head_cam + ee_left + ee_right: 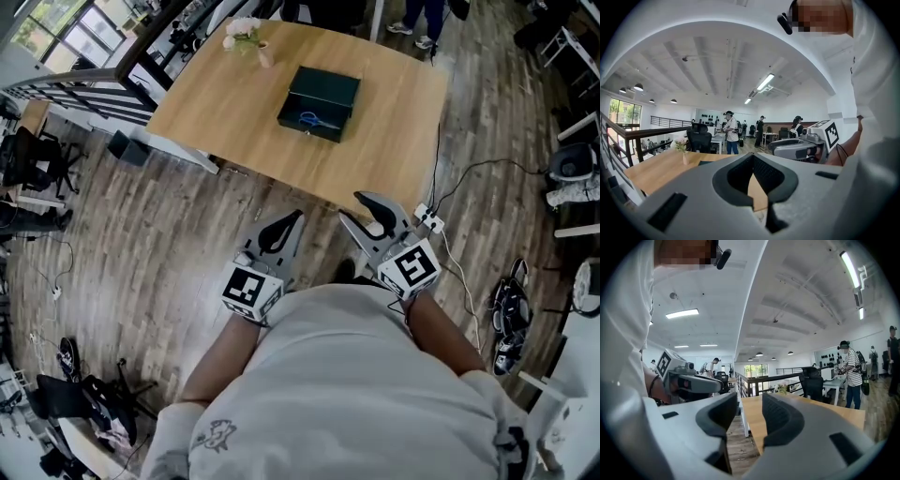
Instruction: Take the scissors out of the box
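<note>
Left gripper (pixel 292 221): lower centre of the head view, close to the torso; jaws closed tip to tip, nothing held.
Right gripper (pixel 352 206): just right of it; jaws parted by a moderate gap, nothing in the gap.
Table (pixel 394 141): its near edge lies just beyond both grippers.
Box (pixel 320 103): dark, open-topped, upper centre of the frame, well apart from both grippers.
Scissors (pixel 311 119): blue handles, lying inside the box by its near wall.
Vase (pixel 251 42): upper left, beyond the box.
Step in hand: approach, by judgement; task not begun.
Procedure: step in, bring the parted right gripper down over the handles, avoid the box wall, close, lift straight up.
</note>
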`<state>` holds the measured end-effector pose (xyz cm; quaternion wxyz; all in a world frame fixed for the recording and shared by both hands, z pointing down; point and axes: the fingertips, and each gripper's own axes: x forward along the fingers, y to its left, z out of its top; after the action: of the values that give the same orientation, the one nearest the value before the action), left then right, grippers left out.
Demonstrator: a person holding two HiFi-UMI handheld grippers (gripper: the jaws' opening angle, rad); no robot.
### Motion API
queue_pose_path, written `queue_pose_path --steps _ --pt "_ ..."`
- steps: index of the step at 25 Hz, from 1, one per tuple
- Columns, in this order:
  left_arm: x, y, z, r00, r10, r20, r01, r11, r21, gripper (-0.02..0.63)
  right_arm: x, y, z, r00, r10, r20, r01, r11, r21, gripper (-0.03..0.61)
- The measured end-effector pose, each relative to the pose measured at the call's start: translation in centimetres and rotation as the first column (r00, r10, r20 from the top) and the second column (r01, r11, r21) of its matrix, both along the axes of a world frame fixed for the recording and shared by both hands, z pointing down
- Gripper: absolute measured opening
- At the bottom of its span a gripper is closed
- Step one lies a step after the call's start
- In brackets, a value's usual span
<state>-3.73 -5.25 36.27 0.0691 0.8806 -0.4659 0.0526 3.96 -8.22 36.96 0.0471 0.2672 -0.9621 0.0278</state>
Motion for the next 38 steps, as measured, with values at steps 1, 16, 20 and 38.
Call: queue_pose_path --steps 1,16,20,38 --pt "0.7 -0.5 -0.1 1.0 0.006 -0.005 -0.006 1.0 0.001 0.005 0.5 -0.5 0.1 1.0 -0.004 -0.002 0.004 1.0 0.001 0.175" --pt "2.9 -7.3 2.3 1.0 -0.001 -0.009 0.001 0.998 -0.065 0.005 3.7 -6.9 2.2 1.0 0.021 -0.012 -0.022 0.999 -0.046 0.172" --pt "2.9 -9.9 2.8 1.0 0.008 0.014 -0.007 0.998 -0.069 0.005 4.1 -9.5 3.0 0.998 0.05 -0.036 -0.052 0.996 -0.078 0.169" --pt "-3.6 -23.3 7.1 0.999 0.045 -0.007 -0.045 0.982 -0.183 0.005 -3.8 -21.6 9.4 0.972 -0.072 -0.223 0.024 0.978 -0.208 0.156"
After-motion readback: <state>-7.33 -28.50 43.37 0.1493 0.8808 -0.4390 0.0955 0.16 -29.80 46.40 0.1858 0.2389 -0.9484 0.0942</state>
